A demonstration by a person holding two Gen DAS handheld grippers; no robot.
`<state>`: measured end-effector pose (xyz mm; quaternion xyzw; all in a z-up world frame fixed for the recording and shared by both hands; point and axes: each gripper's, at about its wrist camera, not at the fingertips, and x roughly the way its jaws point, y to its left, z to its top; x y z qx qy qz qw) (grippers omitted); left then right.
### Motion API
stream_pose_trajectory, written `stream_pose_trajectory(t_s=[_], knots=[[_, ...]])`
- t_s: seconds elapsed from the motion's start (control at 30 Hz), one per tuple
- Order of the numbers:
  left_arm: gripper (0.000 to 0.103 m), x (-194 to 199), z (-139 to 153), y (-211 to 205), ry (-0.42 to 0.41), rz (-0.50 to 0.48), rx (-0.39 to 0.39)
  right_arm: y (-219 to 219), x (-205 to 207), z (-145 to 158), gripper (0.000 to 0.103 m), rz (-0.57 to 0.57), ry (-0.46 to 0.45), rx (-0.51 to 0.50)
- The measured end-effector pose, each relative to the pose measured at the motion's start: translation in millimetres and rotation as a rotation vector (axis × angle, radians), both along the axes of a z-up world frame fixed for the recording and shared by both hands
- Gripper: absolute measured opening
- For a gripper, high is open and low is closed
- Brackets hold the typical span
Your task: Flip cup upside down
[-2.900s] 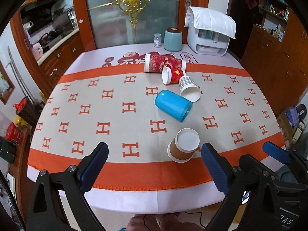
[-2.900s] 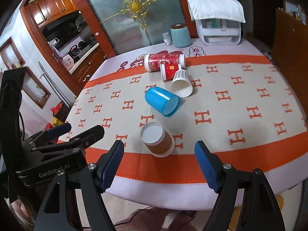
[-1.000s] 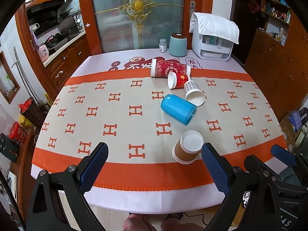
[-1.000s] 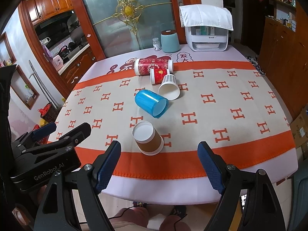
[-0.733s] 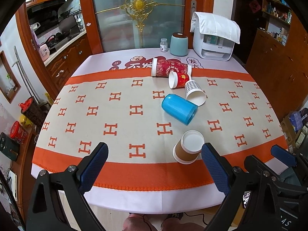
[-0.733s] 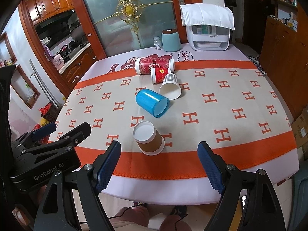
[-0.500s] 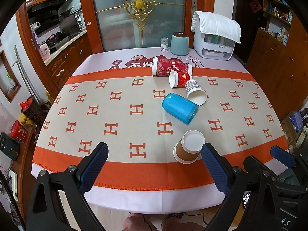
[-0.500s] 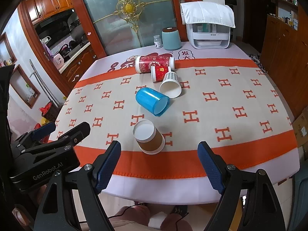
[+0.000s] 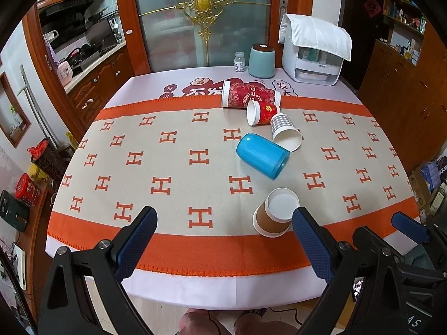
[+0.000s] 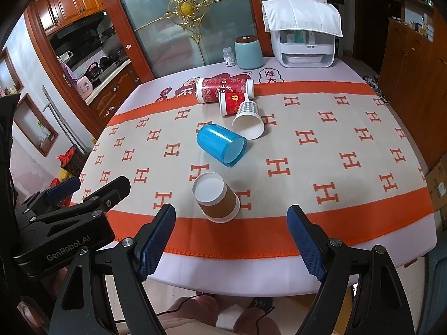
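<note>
A brown paper cup (image 9: 275, 214) (image 10: 216, 201) stands upside down near the table's front edge, white base up. A blue plastic cup (image 9: 262, 156) (image 10: 222, 145) lies on its side behind it. Further back lie a checked paper cup (image 9: 285, 131) (image 10: 248, 120), a small red cup (image 9: 262, 111) (image 10: 230, 102) and a tall red patterned cup (image 9: 248, 98) (image 10: 223, 88). My left gripper (image 9: 223, 240) is open and empty in front of the table edge. My right gripper (image 10: 232, 240) is open and empty, just in front of the brown cup.
The table carries an orange-and-beige H-patterned cloth (image 9: 167, 167). At its back stand a teal canister (image 9: 261, 60), a small white bottle (image 9: 240, 61) and a white appliance under a cloth (image 9: 313, 53). Wooden cabinets stand at left and right. The other gripper shows in each view's corner.
Both grippers have drawn back slightly from the table over the last seconds; the cups look a little farther. No cup has moved.
</note>
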<state>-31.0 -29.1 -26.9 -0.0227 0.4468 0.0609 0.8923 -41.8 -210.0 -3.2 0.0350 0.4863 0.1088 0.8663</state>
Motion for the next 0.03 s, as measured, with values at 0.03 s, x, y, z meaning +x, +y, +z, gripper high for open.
stream_pose_trajectory(t_s=[0.03], knots=[[0.096,-0.2,-0.9,0.8,0.001,0.002,0.000,-0.1,0.1,0.1,0.083,0.000,0.000,0.000]])
